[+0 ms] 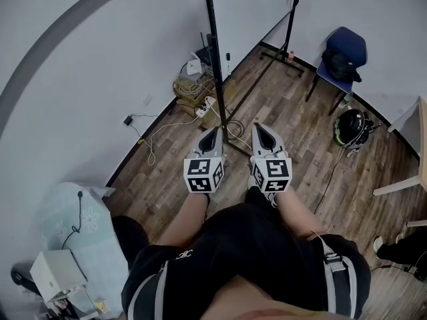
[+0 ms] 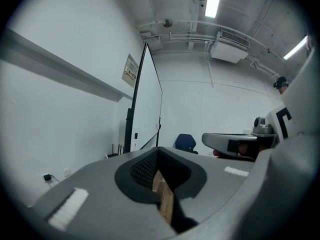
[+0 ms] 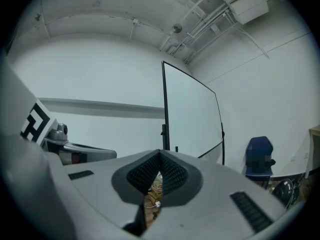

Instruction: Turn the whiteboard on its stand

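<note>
The whiteboard [image 1: 248, 19] hangs between two black uprights of its stand [image 1: 214, 59], whose foot bars lie on the wood floor. It stands ahead of both grippers and apart from them. In the left gripper view the whiteboard [image 2: 150, 101] is seen almost edge-on; in the right gripper view the whiteboard [image 3: 192, 116] shows its white face. My left gripper [image 1: 217, 131] [image 2: 158, 149] is shut with nothing between the jaws. Beside it, my right gripper [image 1: 257, 127] [image 3: 160, 153] is shut too and holds nothing. Both point level towards the stand.
A blue chair [image 1: 343, 53] with a dark bag stands at the back right. A helmet [image 1: 351, 127] lies on the floor. Cables and a power strip [image 1: 197, 93] sit by the wall near the stand's left foot. A pale bag [image 1: 80, 222] is at lower left, a table leg [image 1: 400, 187] at right.
</note>
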### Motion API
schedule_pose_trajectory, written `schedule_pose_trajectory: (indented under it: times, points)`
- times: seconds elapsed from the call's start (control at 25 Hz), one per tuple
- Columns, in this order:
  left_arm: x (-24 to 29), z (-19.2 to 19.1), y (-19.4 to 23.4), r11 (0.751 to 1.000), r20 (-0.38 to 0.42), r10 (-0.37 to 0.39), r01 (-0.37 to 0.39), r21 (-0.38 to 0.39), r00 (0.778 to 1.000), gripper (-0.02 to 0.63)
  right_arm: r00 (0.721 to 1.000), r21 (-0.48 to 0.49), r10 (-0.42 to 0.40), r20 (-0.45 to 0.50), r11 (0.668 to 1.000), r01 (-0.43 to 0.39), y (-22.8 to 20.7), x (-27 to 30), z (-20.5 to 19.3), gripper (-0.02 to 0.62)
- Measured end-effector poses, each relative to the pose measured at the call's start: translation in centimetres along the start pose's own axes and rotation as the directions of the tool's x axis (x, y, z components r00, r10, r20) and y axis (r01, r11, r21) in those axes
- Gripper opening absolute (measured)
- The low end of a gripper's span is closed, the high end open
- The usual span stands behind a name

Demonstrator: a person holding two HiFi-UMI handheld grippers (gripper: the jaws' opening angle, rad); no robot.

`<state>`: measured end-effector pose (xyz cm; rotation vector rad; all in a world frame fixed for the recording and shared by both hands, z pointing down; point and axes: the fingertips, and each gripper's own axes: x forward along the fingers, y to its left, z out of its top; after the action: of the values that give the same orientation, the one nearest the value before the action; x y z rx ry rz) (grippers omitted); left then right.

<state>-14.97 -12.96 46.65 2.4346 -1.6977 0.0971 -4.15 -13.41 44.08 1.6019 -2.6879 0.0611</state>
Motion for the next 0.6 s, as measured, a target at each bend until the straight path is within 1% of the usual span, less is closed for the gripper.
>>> schedule_pose_trajectory:
  times: [0.24,0.48,0.6]
  points:
    - [4.5,2.0,2.1,1.000,-0.001,0.027,-0.027,0.014,1.000,0.009,1.000,0.002,0.021,0.004,1.000,-0.021,-2.4,5.4,1.2,0.003]
    - [9.0,2.6,4.6,0.997,-0.029,0.069,-0.070,-0.022,0.997,0.009,0.998,0.004,0.059,-0.009,0.998,-0.059,-4.6,9.9,1.4,0.003]
    - [11.2,3.0,5.2,0.996,-0.037,0.081,-0.082,-0.024,0.996,0.009,0.998,0.016,0.067,-0.020,0.998,-0.067,-6.2,12.0,1.2,0.003]
